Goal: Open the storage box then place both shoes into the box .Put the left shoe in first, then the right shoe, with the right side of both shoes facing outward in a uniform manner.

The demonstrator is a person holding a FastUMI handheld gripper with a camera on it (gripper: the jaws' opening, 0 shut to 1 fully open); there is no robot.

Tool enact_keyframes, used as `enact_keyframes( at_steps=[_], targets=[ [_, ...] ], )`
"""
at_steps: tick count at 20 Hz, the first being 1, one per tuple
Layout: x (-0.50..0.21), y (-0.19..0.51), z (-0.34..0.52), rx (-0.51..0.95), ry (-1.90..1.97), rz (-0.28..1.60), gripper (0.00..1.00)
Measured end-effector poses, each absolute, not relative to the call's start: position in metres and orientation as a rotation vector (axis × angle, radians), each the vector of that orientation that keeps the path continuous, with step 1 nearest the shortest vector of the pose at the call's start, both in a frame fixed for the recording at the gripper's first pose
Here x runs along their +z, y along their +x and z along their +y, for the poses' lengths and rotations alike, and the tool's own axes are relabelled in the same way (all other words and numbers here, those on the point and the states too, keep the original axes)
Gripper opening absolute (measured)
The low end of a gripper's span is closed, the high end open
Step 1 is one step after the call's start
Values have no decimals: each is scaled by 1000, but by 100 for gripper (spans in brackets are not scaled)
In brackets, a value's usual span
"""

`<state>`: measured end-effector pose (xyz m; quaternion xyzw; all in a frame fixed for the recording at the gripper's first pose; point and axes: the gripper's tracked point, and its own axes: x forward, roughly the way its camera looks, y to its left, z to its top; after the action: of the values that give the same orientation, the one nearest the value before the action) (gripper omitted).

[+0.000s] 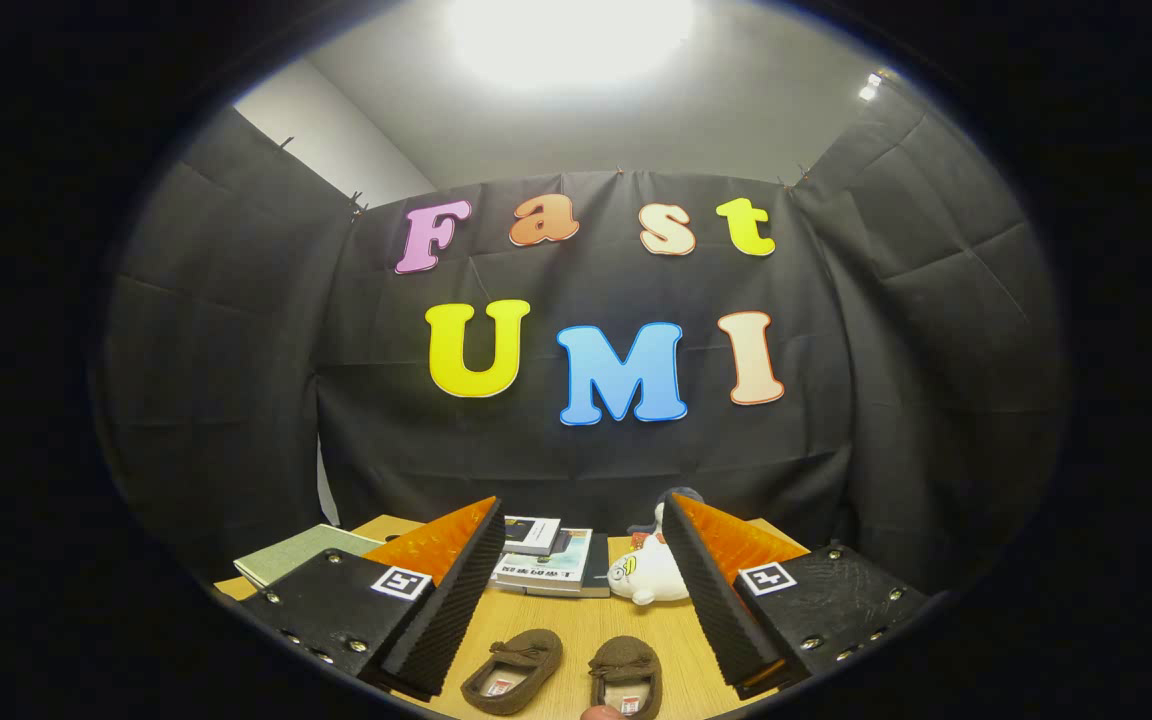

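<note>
We hold our gripper (pixel 581 590) spread wide and empty, raised above the tabletop (pixel 576 625). Two brown shoes (pixel 513 676) (pixel 627 677) lie side by side between its fingers, probably laid out ready for picking. Beyond them sit stacked books (pixel 548 563) and a white plush toy (pixel 651 577). We cannot see the storage box, so opening seems not yet begun

A wooden worktop (pixel 576 615) is seen beneath the hand-held gripper (pixel 584 520), whose fingers are spread wide apart. 2 brown shoes (pixel 514 675) (pixel 627 677) are laid side by side between the fingers. Beyond them, stacked books (pixel 548 562) and a white plush toy (pixel 648 575) are set; a green book (pixel 293 553) is placed beyond the left finger.
</note>
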<state>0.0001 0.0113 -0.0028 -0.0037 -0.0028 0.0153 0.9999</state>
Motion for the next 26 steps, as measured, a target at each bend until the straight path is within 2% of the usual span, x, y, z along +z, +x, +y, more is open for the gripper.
enact_keyframes(
  at_steps=[12,26],
  targets=[
    [-30,10,49,116,149,57,96],
    [-128,18,145,323,627,371,97]
  ],
)
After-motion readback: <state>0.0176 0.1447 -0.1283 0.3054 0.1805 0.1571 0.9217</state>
